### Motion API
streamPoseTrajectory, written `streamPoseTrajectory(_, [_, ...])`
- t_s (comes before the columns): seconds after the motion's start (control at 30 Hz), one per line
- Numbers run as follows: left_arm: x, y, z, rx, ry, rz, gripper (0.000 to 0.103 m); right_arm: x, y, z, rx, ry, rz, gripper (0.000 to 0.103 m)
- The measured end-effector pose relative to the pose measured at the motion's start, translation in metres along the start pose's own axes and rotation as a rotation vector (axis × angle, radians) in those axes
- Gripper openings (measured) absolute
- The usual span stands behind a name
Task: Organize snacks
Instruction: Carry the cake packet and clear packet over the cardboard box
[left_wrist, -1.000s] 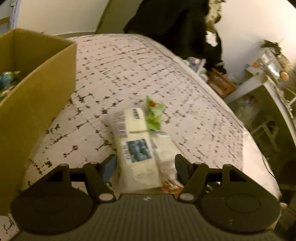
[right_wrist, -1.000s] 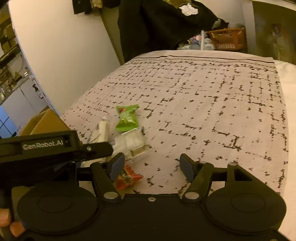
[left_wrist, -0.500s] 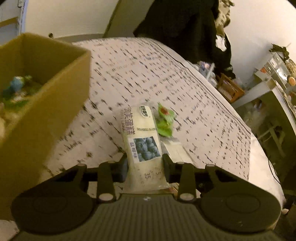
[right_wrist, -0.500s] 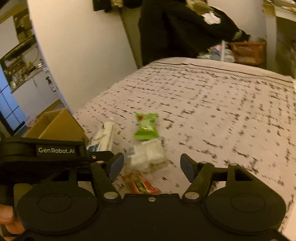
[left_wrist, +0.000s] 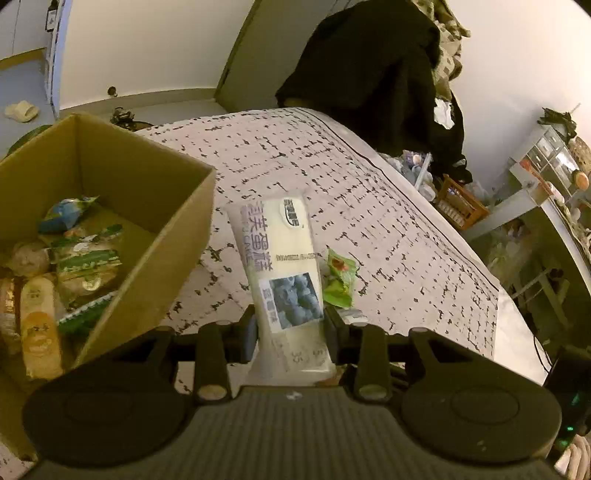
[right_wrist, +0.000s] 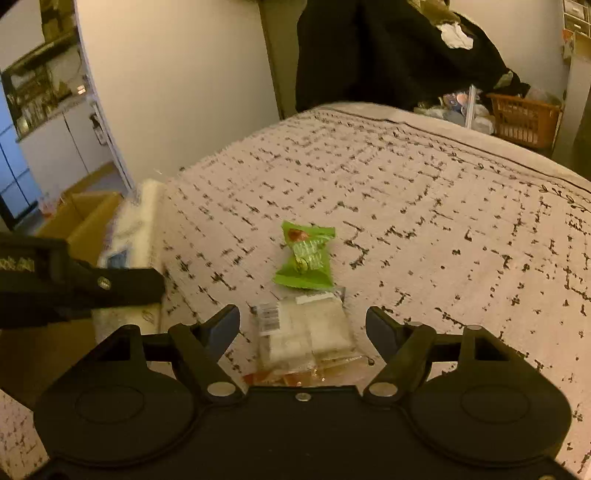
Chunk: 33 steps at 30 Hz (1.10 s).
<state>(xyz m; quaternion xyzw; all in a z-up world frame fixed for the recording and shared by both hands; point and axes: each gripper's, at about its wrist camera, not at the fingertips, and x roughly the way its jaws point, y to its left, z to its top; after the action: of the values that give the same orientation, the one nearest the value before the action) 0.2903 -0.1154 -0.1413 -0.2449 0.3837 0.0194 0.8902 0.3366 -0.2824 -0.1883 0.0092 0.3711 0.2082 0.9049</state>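
Note:
My left gripper (left_wrist: 290, 328) is shut on a long cream cake packet with a blueberry picture (left_wrist: 282, 266) and holds it lifted above the bed, just right of the open cardboard box (left_wrist: 162, 236), which holds several snacks. In the right wrist view the packet (right_wrist: 131, 236) shows blurred at the left in the left gripper (right_wrist: 122, 284). My right gripper (right_wrist: 301, 325) is open and empty, low over a clear packet of white pieces (right_wrist: 306, 332). A green wrapped snack (right_wrist: 306, 258) lies beyond it. An orange wrapper (right_wrist: 280, 378) peeks out under the clear packet.
The patterned bedspread (right_wrist: 424, 206) stretches far and right. The box also shows at left in the right wrist view (right_wrist: 86, 218). An orange basket (right_wrist: 524, 120) and dark hanging clothes (right_wrist: 369, 48) stand beyond the bed. The bed's right edge drops off (left_wrist: 517, 332).
My left gripper shut on the cream packet, lifted it off the bed and moved it left toward the box. My right gripper moved forward over the clear packet, still open.

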Motion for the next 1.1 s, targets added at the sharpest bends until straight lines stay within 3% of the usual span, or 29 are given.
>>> streamPoseTrajectory(0.03, [-0.001,0.001,0.0,0.001,-0.001,0.003,0.035,0.002,-0.001,0.0,0.01,0.017,-0.002,0.067])
streamPoseTrajectory(0.07, [-0.001,0.0,0.0,0.006,-0.002,0.006,0.035,0.004,-0.002,-0.001,0.014,0.042,-0.011,0.055])
streamPoseTrajectory(0.2, [-0.006,0.002,-0.001,0.007,0.001,0.003,0.034,-0.006,-0.004,-0.001,0.045,0.063,-0.054,0.046])
streamPoseTrajectory(0.57, [-0.052,0.001,0.003,0.006,-0.041,-0.061,0.034,-0.071,0.0,0.01,0.12,-0.022,-0.084,0.045])
streamPoseTrajectory(1.1, [-0.123,0.034,0.022,-0.011,-0.142,-0.056,0.034,-0.111,0.075,0.031,0.117,-0.119,0.017,0.045])
